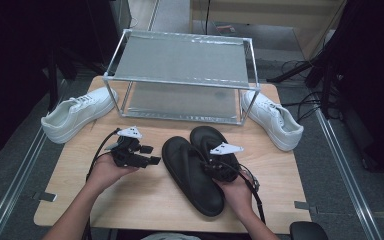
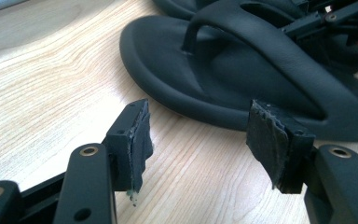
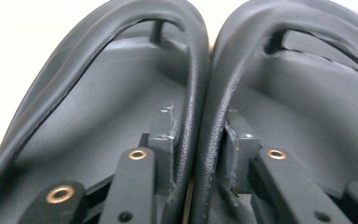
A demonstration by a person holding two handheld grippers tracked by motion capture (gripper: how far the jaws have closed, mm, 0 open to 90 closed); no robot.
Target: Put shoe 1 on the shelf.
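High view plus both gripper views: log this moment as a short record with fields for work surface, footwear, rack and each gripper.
surface: wooden table
footwear in hand: pair of black flip-flops, side by side at centre
other footwear: left white sneaker and right white sneaker, one at each end of the rack
rack: two-tier metal shoe rack, both tiers bare
left gripper: open, beside the flip-flops, holding nothing
right gripper: jaws pinching the two inner straps together

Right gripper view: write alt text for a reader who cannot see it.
The right hand-held gripper pinches the adjoining inner straps of two black flip-flops, one jaw inside each shoe. The left flip-flop and the right flip-flop lie side by side.
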